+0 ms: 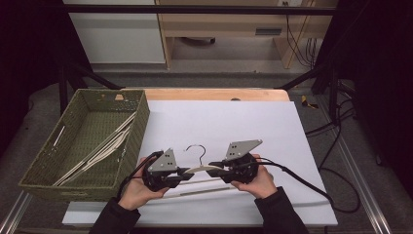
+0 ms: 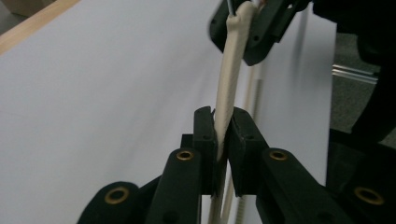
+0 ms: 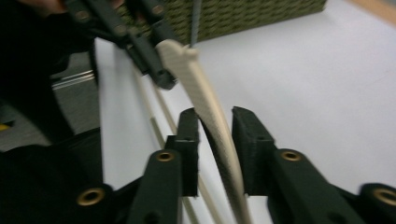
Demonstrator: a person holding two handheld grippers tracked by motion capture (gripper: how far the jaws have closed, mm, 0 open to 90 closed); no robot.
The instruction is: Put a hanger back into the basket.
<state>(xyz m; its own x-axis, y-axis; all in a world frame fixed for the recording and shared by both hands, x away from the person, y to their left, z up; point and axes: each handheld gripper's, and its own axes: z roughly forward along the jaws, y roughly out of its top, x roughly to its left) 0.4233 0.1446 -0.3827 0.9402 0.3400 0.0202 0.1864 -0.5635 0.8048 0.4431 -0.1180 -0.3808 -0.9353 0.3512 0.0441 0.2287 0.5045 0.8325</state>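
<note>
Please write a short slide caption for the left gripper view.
Left gripper shut on a cream hanger above the white sheet.

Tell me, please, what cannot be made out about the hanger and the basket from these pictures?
- Hanger: in the high view, both shoulder ends are hidden by the left claw and right claw.
- Hanger hook: cut off by the top edge in the left gripper view.
- Basket: its pale contents are too small to count in the high view.
- Right gripper view: blurred, so pad contact is unclear.

Grey floor, pale wooden cabinet, dark surroundings
</note>
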